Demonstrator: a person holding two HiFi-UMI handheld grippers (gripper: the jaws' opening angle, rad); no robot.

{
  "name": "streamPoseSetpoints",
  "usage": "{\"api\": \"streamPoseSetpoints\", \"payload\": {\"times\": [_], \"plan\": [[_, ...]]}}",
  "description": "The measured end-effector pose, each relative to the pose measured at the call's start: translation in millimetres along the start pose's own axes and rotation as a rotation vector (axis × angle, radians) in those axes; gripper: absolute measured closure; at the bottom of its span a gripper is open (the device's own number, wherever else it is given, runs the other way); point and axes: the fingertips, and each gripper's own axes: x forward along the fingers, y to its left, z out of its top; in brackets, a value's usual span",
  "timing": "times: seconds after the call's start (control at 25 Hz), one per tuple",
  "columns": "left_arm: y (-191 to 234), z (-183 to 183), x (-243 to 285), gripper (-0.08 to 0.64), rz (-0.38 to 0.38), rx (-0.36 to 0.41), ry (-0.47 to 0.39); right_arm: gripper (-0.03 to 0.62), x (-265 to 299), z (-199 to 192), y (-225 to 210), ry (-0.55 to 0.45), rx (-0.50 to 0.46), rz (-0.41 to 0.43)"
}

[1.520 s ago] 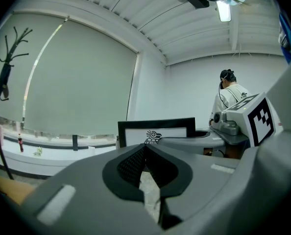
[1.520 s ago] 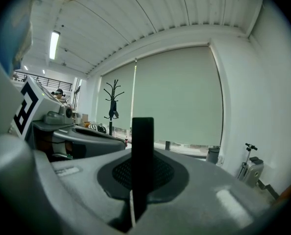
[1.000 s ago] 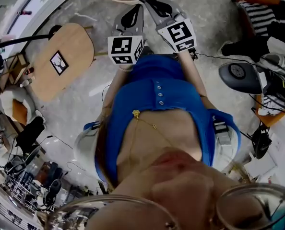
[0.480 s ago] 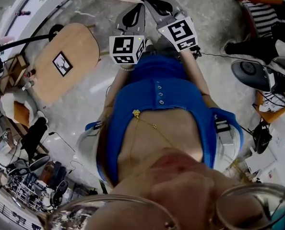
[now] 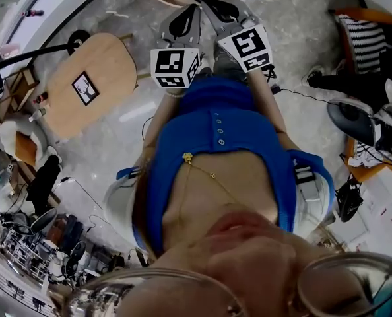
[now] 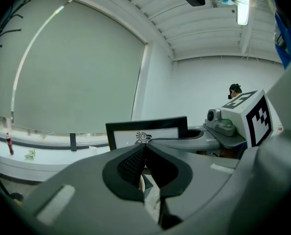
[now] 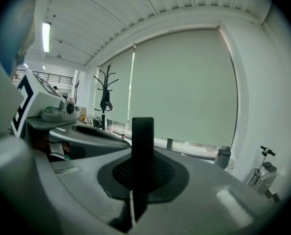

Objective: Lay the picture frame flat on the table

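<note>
The picture frame (image 6: 150, 129) had a black border, a white mat and a small dark emblem on the mat. It stood upright, and its faces were clamped between the closed jaws of the right tool (image 7: 142, 173). Its lower part was hidden. The desk (image 5: 110, 48), an oval light-wood top, lay well apart from the right tool, on its left. A second picture frame (image 5: 85, 88), black with a tree motif, lay flat near the desk's centre.

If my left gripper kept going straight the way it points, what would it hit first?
The frame: it stands upright just beyond the left gripper's closed tips, clamped in the right gripper. Depth is unclear, so they may already touch.
</note>
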Motion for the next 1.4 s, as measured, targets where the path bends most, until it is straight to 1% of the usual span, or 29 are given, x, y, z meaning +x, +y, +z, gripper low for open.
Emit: {"api": "streamPoseSetpoints", "payload": {"times": [0.16, 0.32, 0.52, 0.68, 0.84, 1.08, 1.24, 1.4], "plan": [[10.7, 17.8, 54.2, 0.56, 0.002, 0.015, 0.009, 0.581, 25.8, 1.9, -54.0, 0.0, 0.014, 0.016], [20.9, 43.8, 105.5, 0.56, 0.04, 0.012, 0.0, 0.581, 47.6, 14.2, -108.1, -0.002, 0.016, 0.03], [27.0, 61.7, 150.0, 0.56, 0.081, 0.002, -0.016, 0.581, 69.9, 24.0, -148.2, -0.003, -0.015, 0.096], [30.7, 64.6, 171.3, 0.56, 0.112, 0.001, -0.025, 0.581, 81.9, 21.8, -168.1, 0.001, -0.038, 0.141], [37.7, 69.2, 189.3, 0.56, 0.158, -0.01, -0.041, 0.581, 96.9, 23.9, -184.2, 0.003, -0.054, 0.192], [50.9, 54.5, 188.0, 0.56, 0.216, -0.031, -0.023, 0.581, 112.3, 17.5, -183.5, 0.001, -0.062, 0.245], [64.5, 50.2, 183.4, 0.56, 0.231, -0.053, -0.017, 0.581, 123.1, 15.1, -178.1, 0.011, -0.045, 0.253], [74.5, 49.2, 184.6, 0.56, 0.199, -0.058, -0.011, 0.581, 131.7, 15.8, -182.0, 0.018, -0.02, 0.218]]}}
